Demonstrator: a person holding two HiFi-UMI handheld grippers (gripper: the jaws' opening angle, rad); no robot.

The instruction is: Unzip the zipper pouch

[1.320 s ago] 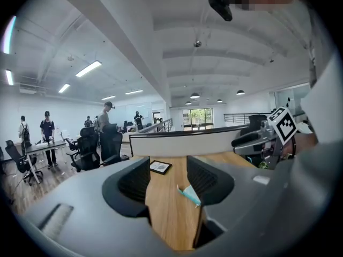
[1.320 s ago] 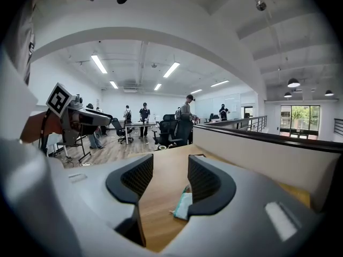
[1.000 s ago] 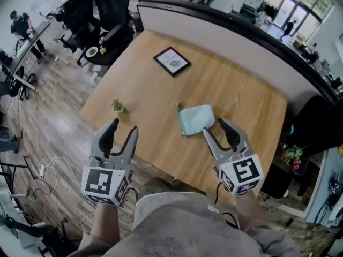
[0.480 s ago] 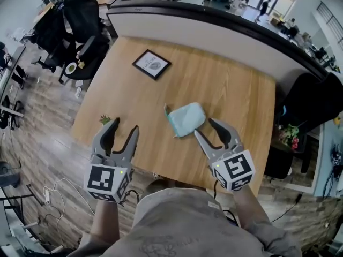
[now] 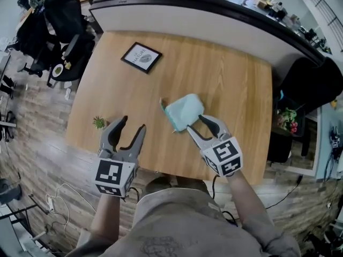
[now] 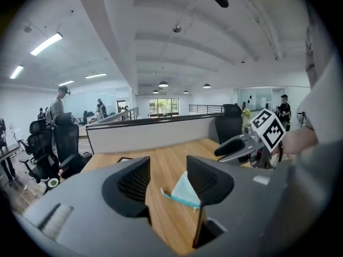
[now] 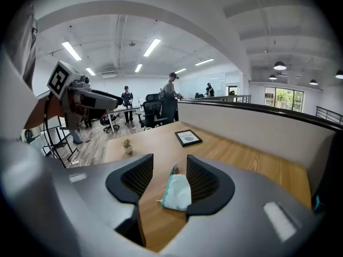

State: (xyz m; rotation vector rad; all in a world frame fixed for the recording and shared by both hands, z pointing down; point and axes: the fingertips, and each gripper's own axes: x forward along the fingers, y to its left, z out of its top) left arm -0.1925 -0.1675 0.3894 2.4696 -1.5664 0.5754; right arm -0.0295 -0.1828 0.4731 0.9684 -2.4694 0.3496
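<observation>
As far as I can tell, the unzipping hasn't really started yet. The pouch (image 5: 184, 111), a pale teal one, is lying flat on the table (image 5: 214, 68), a bit right of the middle and toward the near edge. Its zipper line runs along the left side and looks closed, with a little tab sticking out at the far end. The right hand-held gripper (image 5: 195, 123) has its jaws spread, tips just beside the near edge of the pouch. In the right gripper view the pouch sits on the table out past the gap rather than being pinched, so it isn't gripping anything. The left hand-held gripper (image 5: 132, 125) is spread too and holds nothing. It hangs over the near left part of the table, apart from the pouch, close to a tiny potted plant (image 5: 98, 122). So basically everything is left: pin the pouch down, catch the tab, pull it along. On writing, not much luck. I don't see any brand or label on the pouch. The picture frame (image 5: 141, 57) at the far left of the table has some print in it, but it's too small to read. The cubes on the grippers only have black-and-white square patterns, no text.
</observation>
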